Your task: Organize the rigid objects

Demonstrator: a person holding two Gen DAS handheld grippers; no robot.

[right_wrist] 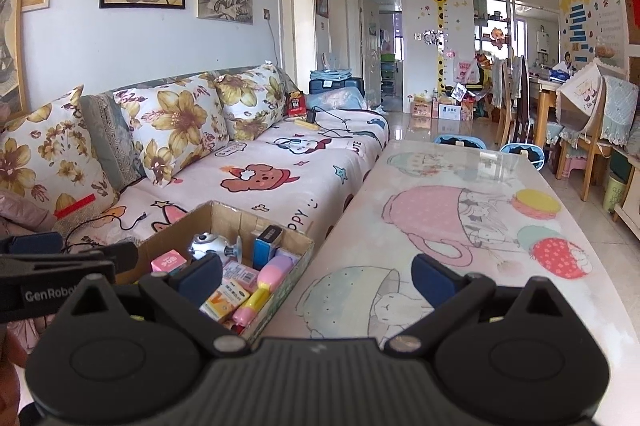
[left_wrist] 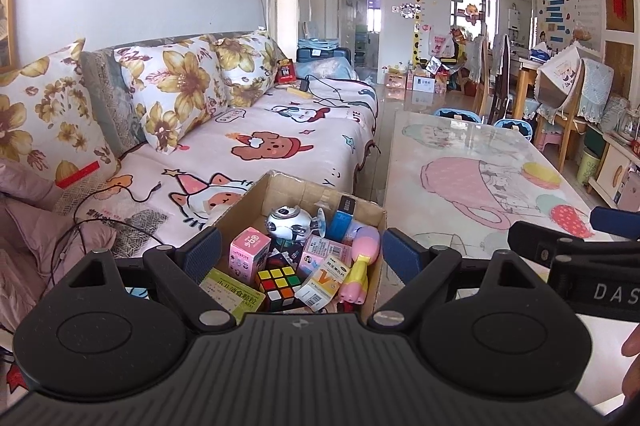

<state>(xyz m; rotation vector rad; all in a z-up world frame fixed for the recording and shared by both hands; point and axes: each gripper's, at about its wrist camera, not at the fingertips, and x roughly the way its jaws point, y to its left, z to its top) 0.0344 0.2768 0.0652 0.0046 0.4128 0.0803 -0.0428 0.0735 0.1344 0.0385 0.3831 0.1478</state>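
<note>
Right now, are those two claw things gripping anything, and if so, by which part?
Nothing is held. The left gripper is open above the cardboard box of toys and packets, and the right gripper is open over the table, its fingers empty.

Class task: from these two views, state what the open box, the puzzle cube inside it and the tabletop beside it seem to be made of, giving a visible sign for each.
Cardboard box: brown corrugated card, matte, with creased flaps.
Puzzle cube: probably hard plastic, black body with glossy coloured squares.
Tabletop: looks like glass or clear glossy sheet over a printed teacup pattern; it reflects the room at its far end.
</note>
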